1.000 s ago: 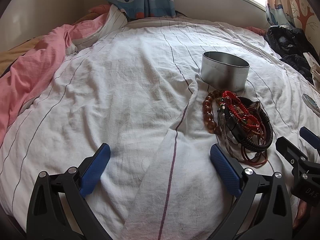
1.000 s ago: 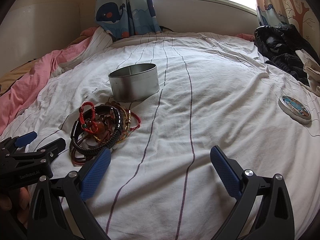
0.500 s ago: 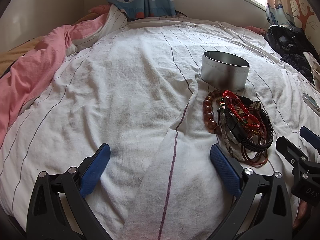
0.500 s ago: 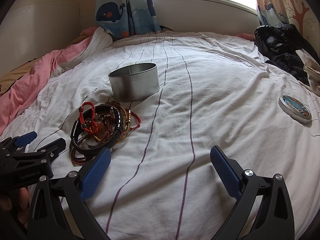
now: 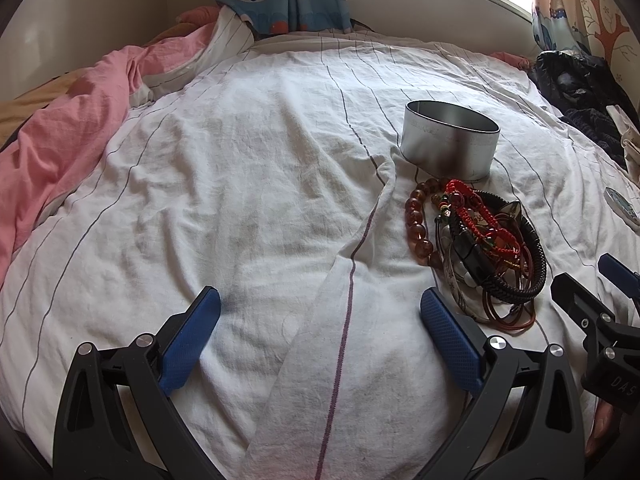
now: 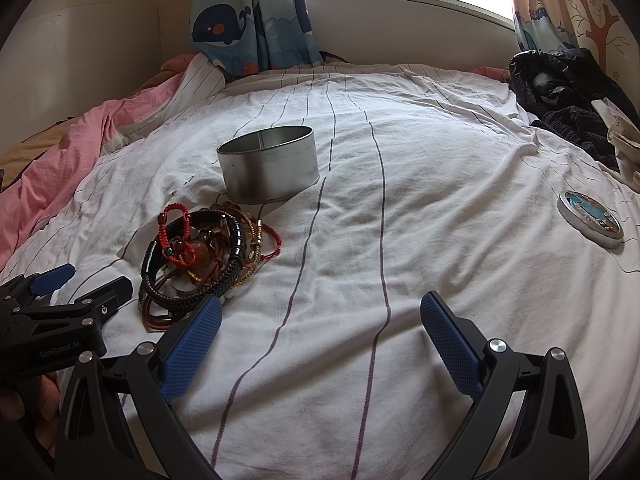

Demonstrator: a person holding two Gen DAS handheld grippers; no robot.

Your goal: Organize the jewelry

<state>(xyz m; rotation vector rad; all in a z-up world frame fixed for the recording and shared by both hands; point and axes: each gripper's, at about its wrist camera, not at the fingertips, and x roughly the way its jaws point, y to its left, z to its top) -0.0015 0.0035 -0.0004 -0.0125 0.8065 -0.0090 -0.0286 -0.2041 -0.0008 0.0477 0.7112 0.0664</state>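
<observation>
Under both claws spreads a white striped bedsheet (image 5: pixel 248 184), wrinkled, with a raised fold running away from the left gripper (image 5: pixel 320 320) toward the tin. Far off to that gripper's left lies a bunched pink blanket (image 5: pixel 68 132), and beyond everything hangs a whale-print curtain (image 6: pixel 252 20). Far ahead and to the right of the right gripper (image 6: pixel 321 322) sits a heap of dark clothing (image 6: pixel 560 88).

Ahead and to the right of the left gripper stands a round metal tin (image 5: pixel 450 140), lidless, upright. Its lid (image 6: pixel 591 219) lies well apart, ahead and right of the right gripper, picture side up.

Between the tin and the left gripper's right finger sits the jewelry pile (image 5: pixel 480 248): an amber bead bracelet (image 5: pixel 416 228) on the side nearest that gripper's midline, red cord bracelets (image 5: pixel 468 212) on top, a black braided band (image 5: pixel 516 288) ringing the heap, thin brown loops at the near edge. The right gripper's left fingertip (image 6: pixel 196 330) is just beside this near edge; touching or not, I cannot tell.

Both claws stand wide apart, holding nothing.
</observation>
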